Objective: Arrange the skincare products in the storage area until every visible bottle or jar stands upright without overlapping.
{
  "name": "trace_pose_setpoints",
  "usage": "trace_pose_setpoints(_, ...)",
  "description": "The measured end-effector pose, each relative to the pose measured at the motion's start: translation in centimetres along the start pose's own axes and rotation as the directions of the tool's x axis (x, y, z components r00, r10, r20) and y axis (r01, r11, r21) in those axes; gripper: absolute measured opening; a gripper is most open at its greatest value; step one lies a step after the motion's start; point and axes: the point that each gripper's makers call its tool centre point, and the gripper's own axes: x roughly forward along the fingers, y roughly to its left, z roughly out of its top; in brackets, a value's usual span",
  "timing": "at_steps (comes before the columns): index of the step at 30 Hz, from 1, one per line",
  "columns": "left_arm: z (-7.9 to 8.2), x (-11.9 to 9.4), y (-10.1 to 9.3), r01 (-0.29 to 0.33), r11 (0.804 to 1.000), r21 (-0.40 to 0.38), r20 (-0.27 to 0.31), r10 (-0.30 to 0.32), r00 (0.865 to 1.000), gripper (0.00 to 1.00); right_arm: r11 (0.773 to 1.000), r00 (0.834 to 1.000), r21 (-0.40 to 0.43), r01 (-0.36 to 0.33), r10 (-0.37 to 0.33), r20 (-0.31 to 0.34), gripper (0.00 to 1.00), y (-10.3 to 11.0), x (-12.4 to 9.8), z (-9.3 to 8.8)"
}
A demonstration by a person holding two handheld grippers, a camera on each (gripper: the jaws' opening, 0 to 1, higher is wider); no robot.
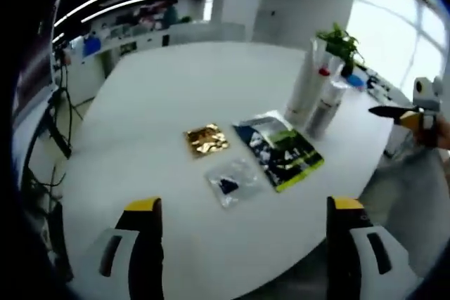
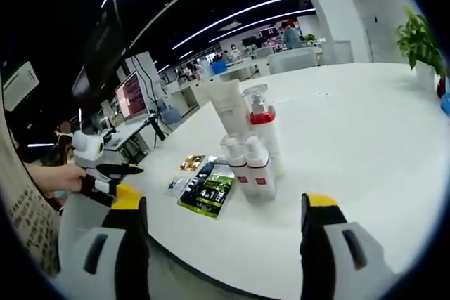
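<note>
your left gripper (image 1: 242, 244) and right gripper (image 2: 221, 240) both hang empty with jaws spread wide. the bottles (image 2: 252, 156) stand upright, packed tight on the white table (image 2: 351, 138), beside the flat green sachet (image 2: 208, 193). reach in carelessly and 1 nudge could topple its neighbours.

The white table (image 1: 176, 89) lies bare on its far side and along the near edge. Mid-table, 3 flat packets (gold sachet (image 1: 207, 140), clear sachet (image 1: 230, 182), dark pouch (image 1: 280, 149)) lie close together; just beside them, upright bottles (image 2: 252, 152) block passage.
</note>
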Motion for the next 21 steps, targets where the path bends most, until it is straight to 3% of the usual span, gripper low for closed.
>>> trace_pose_setpoints(4,0.4,-1.2,-0.8,0.022,0.999,-0.026,0.011,-0.022,1.000,0.97,1.000,1.000,-0.003,-0.012,0.012,-0.003,0.93,0.3,0.1,0.0)
trace_pose_setpoints(6,1.7,-1.8,-1.1,0.029,0.999,-0.030,0.074,-0.026,0.997,0.97,1.000,1.000,-0.003,-0.022,0.022,-0.011,0.93,0.5,0.2,-0.2)
trace_pose_setpoints(9,2.1,-2.4,-1.2,0.027,0.999,-0.034,0.106,-0.023,0.994,0.97,0.999,0.999,-0.012,-0.035,0.035,-0.023,0.94,0.7,0.3,-0.3)
trace_pose_setpoints(13,1.7,-2.3,-0.6,-0.007,1.000,-0.019,0.098,0.009,0.995,0.97,0.999,0.999,-0.026,-0.039,0.039,-0.021,1.00,0.9,0.4,-0.3)
trace_pose_setpoints(21,1.3,-1.7,-0.5,-0.010,1.000,-0.010,0.085,0.010,0.996,0.95,1.000,1.000,-0.016,-0.026,0.026,-0.010,1.00,0.8,0.2,-0.1)
